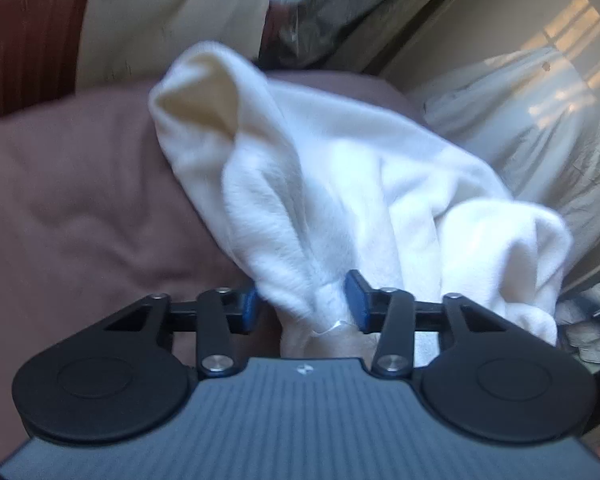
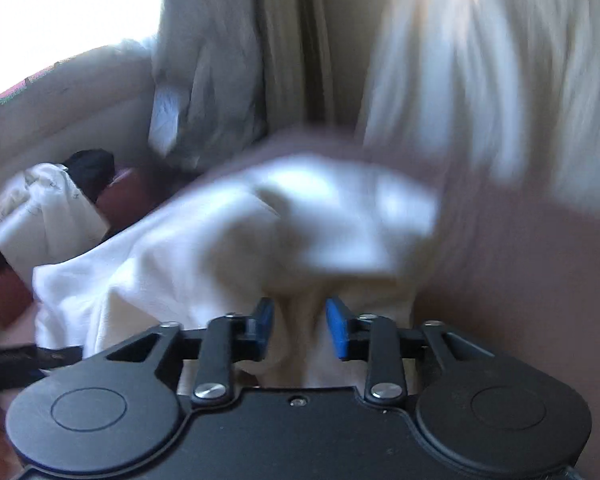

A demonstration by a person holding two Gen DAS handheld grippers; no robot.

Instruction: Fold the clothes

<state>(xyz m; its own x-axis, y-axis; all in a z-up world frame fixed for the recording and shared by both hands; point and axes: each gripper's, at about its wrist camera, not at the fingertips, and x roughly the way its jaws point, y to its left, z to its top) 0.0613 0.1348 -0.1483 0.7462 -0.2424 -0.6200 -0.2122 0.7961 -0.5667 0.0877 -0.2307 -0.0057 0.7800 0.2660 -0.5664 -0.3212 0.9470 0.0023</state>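
A white fleecy garment [image 1: 340, 184] lies bunched over a mauve bedspread [image 1: 80, 208]. My left gripper [image 1: 304, 300] is shut on a gathered fold of it, the cloth pinched between the blue pads [image 1: 358, 296]. In the right wrist view the same white garment [image 2: 228, 248] spreads ahead, blurred by motion. My right gripper [image 2: 298, 328] is shut on a fold of it between its blue pads [image 2: 336, 328]. The cloth hides the pad tips in both views.
A cream wall and dark red headboard [image 1: 24, 40] stand behind the bed. Plastic-wrapped bundles [image 1: 540, 128] lie at the right. In the right wrist view a white bundle with black cloth [image 2: 60, 200] lies at the left and a pale curtain [image 2: 500, 60] hangs at the right.
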